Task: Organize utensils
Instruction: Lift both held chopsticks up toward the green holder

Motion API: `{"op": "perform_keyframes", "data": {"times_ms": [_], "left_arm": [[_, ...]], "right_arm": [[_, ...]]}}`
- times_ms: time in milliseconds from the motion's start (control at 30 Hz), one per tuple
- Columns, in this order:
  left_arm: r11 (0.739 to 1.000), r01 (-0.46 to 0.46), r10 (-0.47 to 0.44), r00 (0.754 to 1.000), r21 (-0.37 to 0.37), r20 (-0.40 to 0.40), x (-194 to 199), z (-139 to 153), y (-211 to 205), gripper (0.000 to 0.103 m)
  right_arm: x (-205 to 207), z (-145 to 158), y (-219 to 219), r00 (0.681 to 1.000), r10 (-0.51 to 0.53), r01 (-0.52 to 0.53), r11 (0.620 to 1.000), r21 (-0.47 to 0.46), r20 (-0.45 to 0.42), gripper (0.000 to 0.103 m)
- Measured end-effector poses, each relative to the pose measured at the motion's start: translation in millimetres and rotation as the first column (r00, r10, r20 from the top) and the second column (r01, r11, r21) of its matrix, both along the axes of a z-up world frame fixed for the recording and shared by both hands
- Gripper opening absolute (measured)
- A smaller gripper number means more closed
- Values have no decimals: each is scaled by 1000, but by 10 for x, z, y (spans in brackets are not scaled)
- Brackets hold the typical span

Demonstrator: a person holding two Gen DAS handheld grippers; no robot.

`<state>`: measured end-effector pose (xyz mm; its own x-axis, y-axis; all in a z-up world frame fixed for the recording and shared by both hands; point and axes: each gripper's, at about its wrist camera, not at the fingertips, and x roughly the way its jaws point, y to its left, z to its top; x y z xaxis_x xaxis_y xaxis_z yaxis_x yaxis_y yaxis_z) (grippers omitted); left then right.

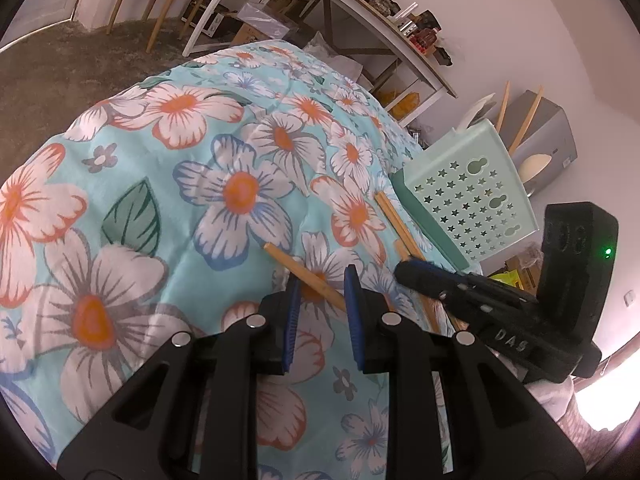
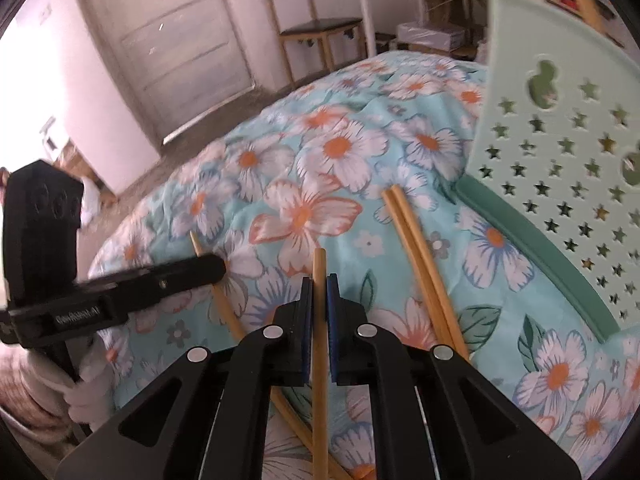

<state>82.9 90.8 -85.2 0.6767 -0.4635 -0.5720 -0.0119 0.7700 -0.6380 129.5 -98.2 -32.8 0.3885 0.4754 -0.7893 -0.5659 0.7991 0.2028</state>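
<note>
- My right gripper (image 2: 319, 280) has its jaws clamped on one chopstick (image 2: 319, 344); its lower end runs out of frame.
- My left gripper (image 1: 322, 280) has jaws apart over another chopstick (image 1: 305, 278), partly hidden.
- Both lie on the floral bedspread (image 1: 160, 200), mint basket (image 2: 560, 160) beside.

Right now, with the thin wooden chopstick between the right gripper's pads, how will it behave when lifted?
The thin wooden chopstick looks straight, so probably stiff and light. The right gripper pinches it lengthwise between narrow pads, so it may slide or pivot.

Both wrist views look steeply down, close over the shared floral cloth (image 1: 168, 184), facing crosswise.
</note>
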Motion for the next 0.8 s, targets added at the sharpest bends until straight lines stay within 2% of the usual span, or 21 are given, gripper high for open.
{"op": "perform_keyframes", "data": {"times_ms": [200,400,567,800], "left_arm": [[999,-10,9,1000,43,12,-34,139,-53,21],[988,-50,28,989,146,148,-228,601,-72,18],[964,-88,22,967,252,255,-405,999,-138,16],[941,-149,39,940,304,339,-596,1289,-156,14]], "right_arm": [[-37,216,-172,994,-97,93,993,75,58,7],[-144,640,-375,976,-159,136,978,157,146,7],[-241,922,-478,961,-192,149,966,214,197,7],[-274,1203,-516,951,-216,147,945,293,220,7]]}}
